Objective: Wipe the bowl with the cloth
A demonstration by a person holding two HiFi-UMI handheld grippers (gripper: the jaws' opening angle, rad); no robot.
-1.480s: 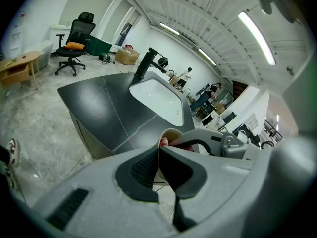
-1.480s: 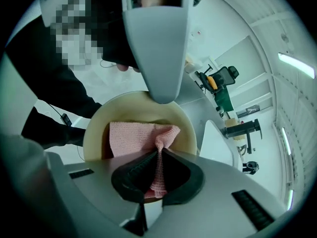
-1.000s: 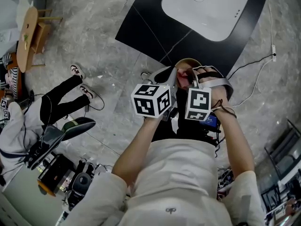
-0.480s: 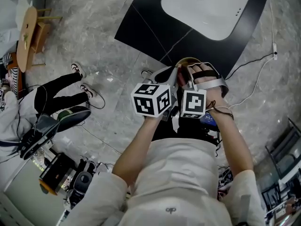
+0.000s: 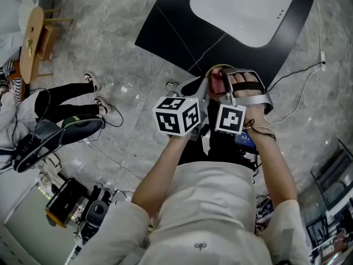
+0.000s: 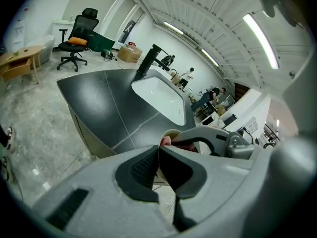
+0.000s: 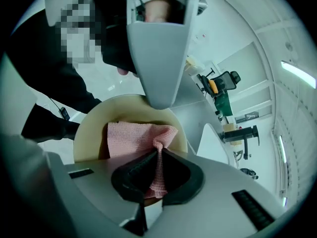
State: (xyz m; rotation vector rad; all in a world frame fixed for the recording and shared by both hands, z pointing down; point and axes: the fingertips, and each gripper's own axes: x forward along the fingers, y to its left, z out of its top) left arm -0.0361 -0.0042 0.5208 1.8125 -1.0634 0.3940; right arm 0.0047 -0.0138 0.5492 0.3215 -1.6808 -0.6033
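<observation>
A cream bowl [image 5: 218, 69] is held up in front of the person's chest, over the floor. My left gripper [image 5: 202, 90] is shut on its rim; the thin cream edge [image 6: 171, 133] sits between the black pads [image 6: 143, 168]. My right gripper [image 5: 223, 87] is shut on a pink cloth [image 7: 131, 138], which is pressed into the bowl's inside [image 7: 94, 128]. In the right gripper view my right gripper [image 7: 158, 165] pinches a fold of it, and one left finger [image 7: 161, 58] reaches down to the far rim. A bit of cloth [image 6: 166, 141] shows in the left gripper view.
A black counter [image 5: 165, 29] with a white sink [image 5: 242, 7] lies just ahead; its dark faucet [image 6: 148, 61] stands at the far side. A person sits on the floor at the left [image 5: 66, 106]. A white cable [image 5: 300, 90] runs at the right.
My right gripper has shifted slightly forward with the cloth inside the bowl, and more pink shows now. The left gripper has hardly moved. The person at the left has shifted.
</observation>
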